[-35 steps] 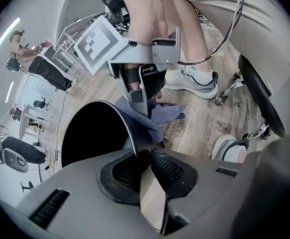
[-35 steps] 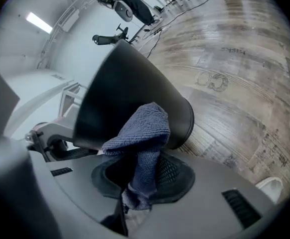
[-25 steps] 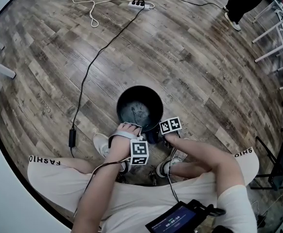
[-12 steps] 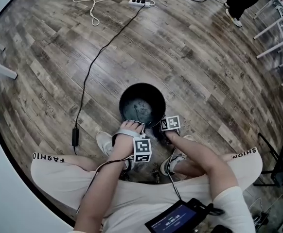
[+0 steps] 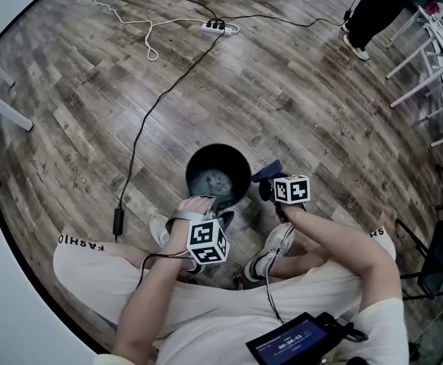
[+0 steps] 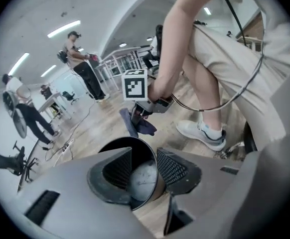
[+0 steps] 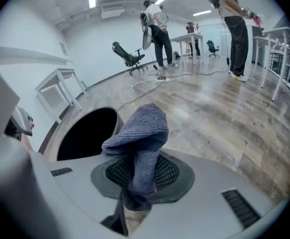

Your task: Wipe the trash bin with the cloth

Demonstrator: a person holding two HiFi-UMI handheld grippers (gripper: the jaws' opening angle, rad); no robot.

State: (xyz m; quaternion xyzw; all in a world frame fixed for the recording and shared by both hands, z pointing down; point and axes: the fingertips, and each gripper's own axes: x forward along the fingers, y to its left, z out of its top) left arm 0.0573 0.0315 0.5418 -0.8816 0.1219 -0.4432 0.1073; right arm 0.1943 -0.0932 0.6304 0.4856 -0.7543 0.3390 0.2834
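The black round trash bin (image 5: 218, 172) stands on the wood floor between the person's feet. My left gripper (image 6: 145, 171) straddles its near rim (image 6: 135, 142), one pad inside and one outside. Its jaws are opening and no longer press the wall. In the head view the left gripper (image 5: 215, 207) sits at the bin's near edge under the hand. My right gripper (image 7: 137, 176) is shut on the folded dark blue cloth (image 7: 139, 133). It hangs just right of the bin, apart from it, with the cloth (image 5: 267, 174) pointing at the bin's side.
A power strip (image 5: 215, 27) and cables lie on the floor beyond the bin. White shoes (image 5: 160, 228) (image 5: 273, 248) flank the bin's near side. White racks (image 5: 435, 59) stand at the right, with a standing person (image 5: 374, 10) nearby. A screen device (image 5: 301, 341) rests on the lap.
The right gripper has come away from the bin's near rim and moved to the right with the cloth, which now shows. The left gripper has stayed at the near rim.
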